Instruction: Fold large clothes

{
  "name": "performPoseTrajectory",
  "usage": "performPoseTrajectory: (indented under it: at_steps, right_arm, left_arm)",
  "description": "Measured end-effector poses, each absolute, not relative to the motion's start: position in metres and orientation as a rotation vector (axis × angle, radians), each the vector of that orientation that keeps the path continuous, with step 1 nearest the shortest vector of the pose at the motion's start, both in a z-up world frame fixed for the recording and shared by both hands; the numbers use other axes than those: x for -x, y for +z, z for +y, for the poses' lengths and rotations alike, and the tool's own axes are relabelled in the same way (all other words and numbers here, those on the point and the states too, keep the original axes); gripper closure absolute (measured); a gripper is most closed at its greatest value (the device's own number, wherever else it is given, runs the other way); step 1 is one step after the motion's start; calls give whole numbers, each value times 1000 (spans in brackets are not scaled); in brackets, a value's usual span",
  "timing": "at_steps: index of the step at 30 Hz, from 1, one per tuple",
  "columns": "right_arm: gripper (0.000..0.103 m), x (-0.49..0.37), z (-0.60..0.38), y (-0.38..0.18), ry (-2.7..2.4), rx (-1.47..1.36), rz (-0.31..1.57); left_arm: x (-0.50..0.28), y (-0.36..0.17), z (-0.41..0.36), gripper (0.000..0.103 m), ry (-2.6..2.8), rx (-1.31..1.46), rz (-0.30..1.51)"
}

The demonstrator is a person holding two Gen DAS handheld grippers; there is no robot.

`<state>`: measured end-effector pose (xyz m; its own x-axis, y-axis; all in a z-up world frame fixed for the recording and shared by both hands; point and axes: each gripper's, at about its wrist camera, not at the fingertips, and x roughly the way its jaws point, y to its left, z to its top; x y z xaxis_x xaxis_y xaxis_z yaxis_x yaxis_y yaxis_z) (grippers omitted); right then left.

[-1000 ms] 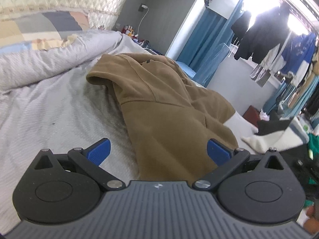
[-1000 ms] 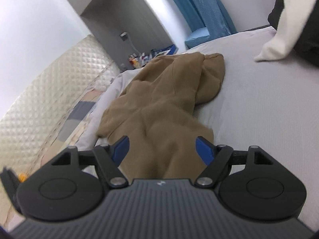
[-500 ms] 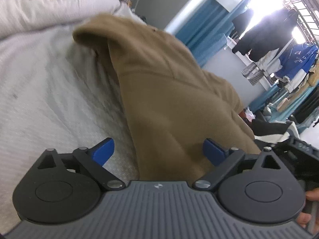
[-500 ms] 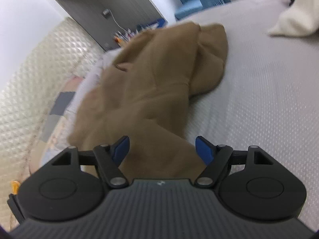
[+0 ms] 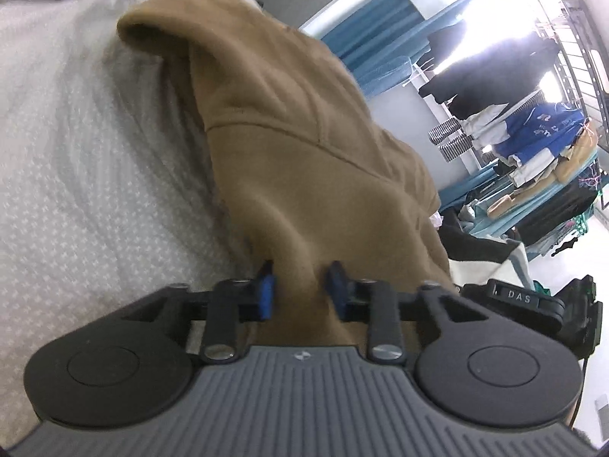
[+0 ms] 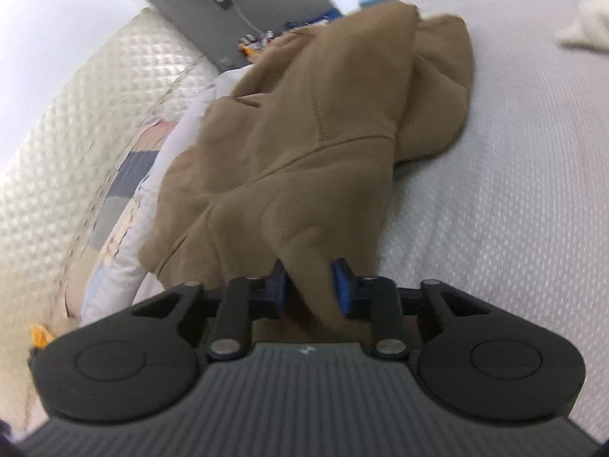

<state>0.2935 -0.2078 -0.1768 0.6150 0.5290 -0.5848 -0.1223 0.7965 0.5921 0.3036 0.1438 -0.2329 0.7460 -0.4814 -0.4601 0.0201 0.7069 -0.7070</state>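
A large tan-brown fleece garment (image 5: 289,144) lies crumpled on a grey-white bed sheet (image 5: 76,160). In the left wrist view my left gripper (image 5: 300,289) has its jaws closing on the garment's near edge, and the blue pads (image 5: 265,291) press a fold of the cloth between them. In the right wrist view the same garment (image 6: 304,122) stretches away over the sheet (image 6: 495,190). My right gripper (image 6: 309,285) is closing too, its blue pads (image 6: 342,285) pinching a ridge of the near hem.
A quilted cream headboard (image 6: 76,122) and a patchwork pillow (image 6: 121,194) lie at the left. A white garment (image 6: 586,26) sits far right on the bed. Hanging clothes on a rack (image 5: 514,114), blue curtains (image 5: 373,38) and a dark garment (image 5: 479,243) lie beyond the bed.
Both grippers came down and forward onto the garment's near edge. Their jaws went from wide open to nearly closed, each pinching a fold of brown cloth.
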Motion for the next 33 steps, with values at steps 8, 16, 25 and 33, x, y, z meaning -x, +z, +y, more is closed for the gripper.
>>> performPoseTrajectory:
  at_steps: [8,16,25,33]
  right_arm:
    - [87,-264,-209,-141,540,-511,720]
    - [88,-214,-195,-119,662,-433,683]
    - [88,-208,-197,-137,556,-422,829]
    - [88,-221,-189,-174,473,-389,944]
  left_arm:
    - [-258,-186,149,92,-193,681,610]
    - [-189,-155,170,95,-117,692,532]
    - [-146,-150,152,96,-23,620,575]
    - [-171,-153,115,96,129,467,715]
